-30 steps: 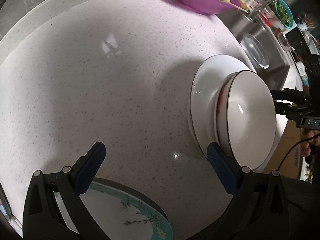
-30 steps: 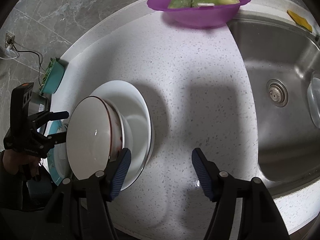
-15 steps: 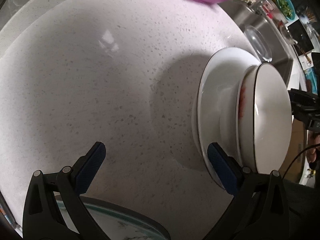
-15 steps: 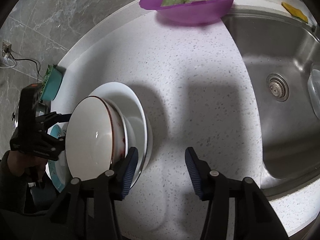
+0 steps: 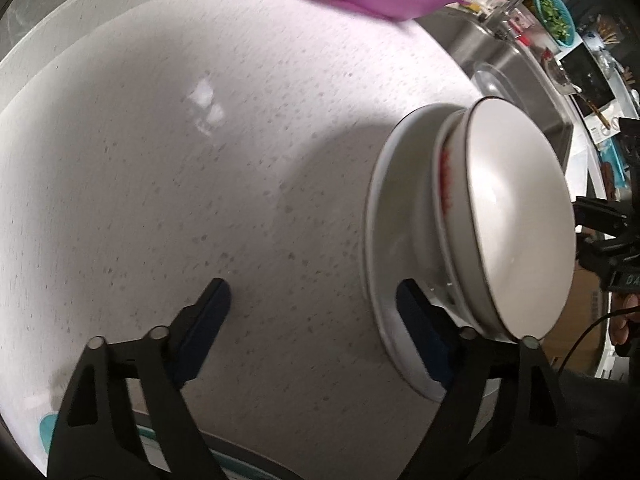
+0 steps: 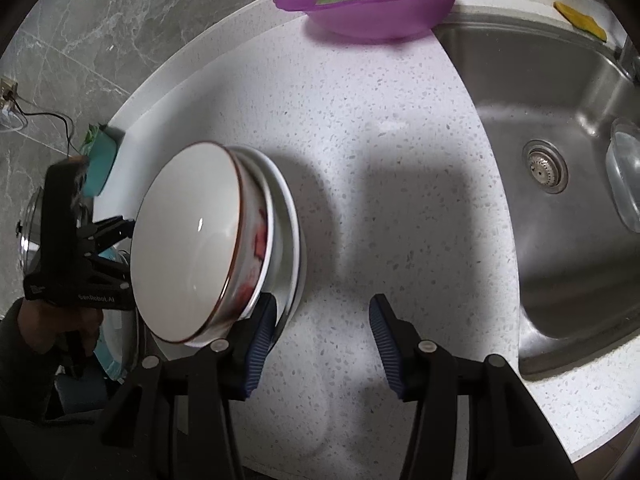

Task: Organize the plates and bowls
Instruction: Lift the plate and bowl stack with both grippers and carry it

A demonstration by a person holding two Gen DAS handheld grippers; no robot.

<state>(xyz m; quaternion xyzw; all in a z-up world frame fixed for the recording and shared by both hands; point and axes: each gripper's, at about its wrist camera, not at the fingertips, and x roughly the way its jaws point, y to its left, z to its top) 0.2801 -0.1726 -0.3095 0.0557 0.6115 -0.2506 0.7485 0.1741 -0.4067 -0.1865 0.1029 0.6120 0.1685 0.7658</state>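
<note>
Over on the far left, a hand (image 6: 52, 320) holds the left gripper (image 5: 314, 312) pointed steeply down at the speckled white countertop (image 5: 200, 180). Its jaws have just been closing and stand partly apart with only bare counter between them; its right pad sits at the near rim of the white plate (image 5: 380, 260), but whether it touches I cannot tell. Under that gripper, at the counter's near edge, peeks the rim of a teal-edged plate (image 5: 50, 426).

Next comes the stack: the white plate lies flat on the counter, and a white bowl (image 6: 188, 248) with a thin dark rim and red markings on its outer wall sits nested on top of it, possibly in a second bowl.

Just right of the stack hovers the right gripper (image 6: 322, 336), jaws part-way open and empty, its left pad right beside the edge of the plate and bowl, its right pad over bare counter.

At the back stands a purple bowl (image 6: 376, 4) holding green vegetable pieces. Farthest right is the steel sink (image 6: 560, 184), with a clear glass dish (image 6: 626, 176) lying in it.
</note>
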